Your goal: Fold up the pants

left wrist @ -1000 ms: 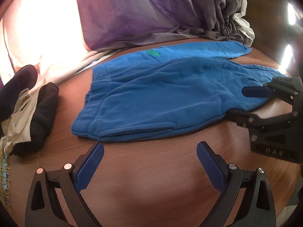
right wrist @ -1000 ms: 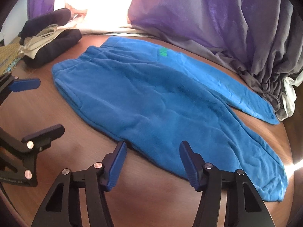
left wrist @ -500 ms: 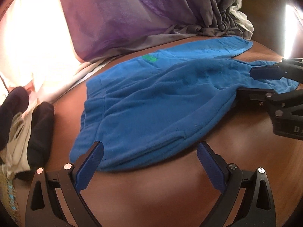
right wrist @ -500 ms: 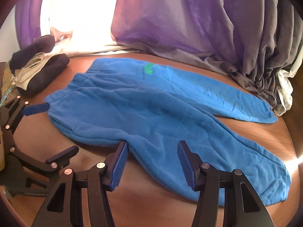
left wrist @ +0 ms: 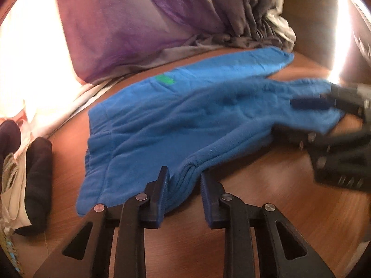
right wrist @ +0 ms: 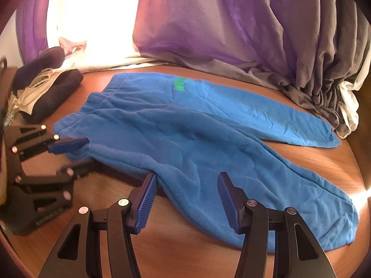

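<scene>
You have one pair of blue pants (right wrist: 185,139) with its two legs spread on one wooden table (right wrist: 185,254), and one green mark (right wrist: 182,83) shows on the fabric. You hold two grippers, the left gripper (left wrist: 184,185) and the right gripper (right wrist: 186,190), each with two blue-padded fingers. One dark and cream heap of clothes (right wrist: 44,88) lies at the table's far left, and one purple and grey curtain (right wrist: 231,23) hangs behind.

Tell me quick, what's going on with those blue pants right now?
Left tongs closing on the waistband edge of the pants. Right tongs open, astride the near leg's edge. Pants flat on the table, unfolded. Dark clothes pile off to the side, not in the way.
</scene>
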`<state>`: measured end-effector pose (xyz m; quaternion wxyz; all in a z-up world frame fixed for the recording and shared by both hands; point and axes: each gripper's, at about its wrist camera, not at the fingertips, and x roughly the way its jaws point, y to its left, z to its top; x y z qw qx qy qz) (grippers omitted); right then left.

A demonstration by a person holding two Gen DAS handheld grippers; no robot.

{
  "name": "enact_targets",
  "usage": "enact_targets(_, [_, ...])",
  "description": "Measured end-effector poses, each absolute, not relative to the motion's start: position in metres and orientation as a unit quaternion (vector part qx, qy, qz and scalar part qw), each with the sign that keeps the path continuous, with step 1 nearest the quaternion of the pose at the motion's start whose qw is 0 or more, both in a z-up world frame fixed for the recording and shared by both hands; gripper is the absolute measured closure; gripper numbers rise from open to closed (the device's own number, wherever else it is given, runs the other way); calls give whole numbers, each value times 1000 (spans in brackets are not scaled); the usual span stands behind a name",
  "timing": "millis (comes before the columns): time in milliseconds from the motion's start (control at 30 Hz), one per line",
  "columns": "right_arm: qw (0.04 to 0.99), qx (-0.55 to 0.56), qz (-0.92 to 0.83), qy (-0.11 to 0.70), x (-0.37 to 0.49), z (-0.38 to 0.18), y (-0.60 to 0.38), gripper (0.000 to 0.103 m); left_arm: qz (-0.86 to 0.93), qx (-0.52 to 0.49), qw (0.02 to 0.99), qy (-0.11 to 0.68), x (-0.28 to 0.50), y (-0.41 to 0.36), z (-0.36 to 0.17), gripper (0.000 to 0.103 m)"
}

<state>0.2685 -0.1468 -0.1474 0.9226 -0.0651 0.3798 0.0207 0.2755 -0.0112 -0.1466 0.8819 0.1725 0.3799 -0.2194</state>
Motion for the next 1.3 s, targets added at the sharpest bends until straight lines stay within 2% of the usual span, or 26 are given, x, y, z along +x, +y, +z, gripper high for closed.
enact_targets(267, [916,-67,5,395,260,-164,-150,48,-214,116,886,394,287,0,-130,79])
enact_targets(567, [915,-54,-74,392,238,-160,-199,48,-199,126,886,400,281,-3,-135,79])
enact_targets(600, [914,-57,-83,392,236,-160,-205,50,-197,129,886,399,280,-4,-135,79])
enact_targets(633, [913,-58,-89,394,235,-161,-210,57,-196,131,886,399,280,-5,-135,79])
enact_targets(833, [907,-40,-94,409,235,-164,-233,83,-187,144,886,399,277,-10,-135,82])
enact_targets(1133, [925,-34,-96,366,222,-115,-238,89,-188,134,889,395,269,-6,-112,85])
enact_targets(1300, [924,-42,-81,372,212,-97,-238,89,-187,136,887,399,255,-1,-103,85])
